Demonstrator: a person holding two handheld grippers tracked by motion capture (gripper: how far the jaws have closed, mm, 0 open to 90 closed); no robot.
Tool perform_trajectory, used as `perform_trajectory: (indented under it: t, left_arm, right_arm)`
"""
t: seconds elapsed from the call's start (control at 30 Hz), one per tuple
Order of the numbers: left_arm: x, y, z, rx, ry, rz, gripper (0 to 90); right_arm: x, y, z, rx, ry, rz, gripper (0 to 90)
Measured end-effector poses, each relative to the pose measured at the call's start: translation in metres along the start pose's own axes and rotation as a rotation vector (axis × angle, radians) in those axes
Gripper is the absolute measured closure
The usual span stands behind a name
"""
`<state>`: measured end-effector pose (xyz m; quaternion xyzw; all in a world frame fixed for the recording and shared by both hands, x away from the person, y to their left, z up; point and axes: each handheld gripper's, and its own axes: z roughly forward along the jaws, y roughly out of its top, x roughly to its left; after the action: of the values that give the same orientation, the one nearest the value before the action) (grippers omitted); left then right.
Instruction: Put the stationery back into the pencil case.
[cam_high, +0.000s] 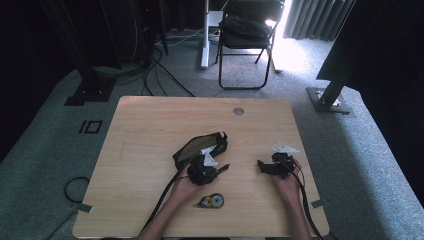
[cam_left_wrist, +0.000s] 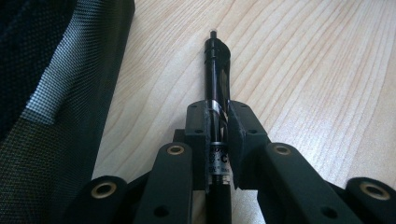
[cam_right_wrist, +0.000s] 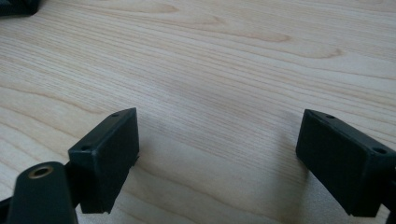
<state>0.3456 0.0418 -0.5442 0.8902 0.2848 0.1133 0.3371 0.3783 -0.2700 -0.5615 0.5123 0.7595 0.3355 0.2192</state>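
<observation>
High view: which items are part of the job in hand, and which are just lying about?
In use:
- black pen, clamped in the left gripper
- black mesh pencil case, lying open beside it

Lying about:
- correction tape dispenser, near the table's front edge
- folding chair, on the floor behind

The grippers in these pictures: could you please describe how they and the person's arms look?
Both are black two-jaw tools. The left gripper and the right gripper each carry a pale grey three-cornered plate on top and trail a black cable toward the person. Their linkage arms have brass-coloured pivot rings, and the pads are blocky and rectangular with small screw holes. The forearms are bare, without sleeves.
</observation>
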Motion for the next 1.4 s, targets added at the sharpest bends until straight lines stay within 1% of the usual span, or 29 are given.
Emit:
perform_trajectory:
  t: [0.3, 0.37, 0.5, 0.53, 0.73, 0.87, 0.9, 1.4]
  left_arm:
    - [-0.003, 0.002, -0.006, -0.020, -0.003, 0.010, 79.6]
    - [-0.003, 0.004, -0.008, -0.017, -0.004, 0.019, 79.5]
    - [-0.004, 0.005, -0.010, -0.028, -0.006, 0.017, 79.6]
    - [-0.004, 0.005, -0.011, -0.027, -0.007, 0.024, 79.5]
    - [-0.004, 0.008, -0.016, -0.042, -0.008, 0.026, 79.5]
    - [-0.006, 0.010, -0.020, -0.048, -0.009, 0.032, 79.5]
    - [-0.006, 0.011, -0.021, -0.047, -0.010, 0.039, 79.5]
    - [-0.007, 0.017, -0.033, -0.072, -0.012, 0.050, 79.5]
  right_arm:
    - [0.000, 0.000, 0.000, 0.000, 0.000, 0.000, 13.2]
    - [0.000, 0.000, 0.000, 0.000, 0.000, 0.001, 13.2]
    - [0.000, 0.000, 0.000, 0.000, 0.000, 0.001, 13.2]
    - [0.000, 0.000, 0.000, 0.000, 0.000, 0.001, 13.2]
    - [0.000, 0.000, 0.000, 0.000, 0.000, 0.000, 13.2]
    - [0.000, 0.000, 0.000, 0.000, 0.000, 0.000, 13.2]
    - [0.000, 0.000, 0.000, 0.000, 0.000, 0.000, 13.2]
    - [0.000, 0.000, 0.000, 0.000, 0.000, 0.000, 13.2]
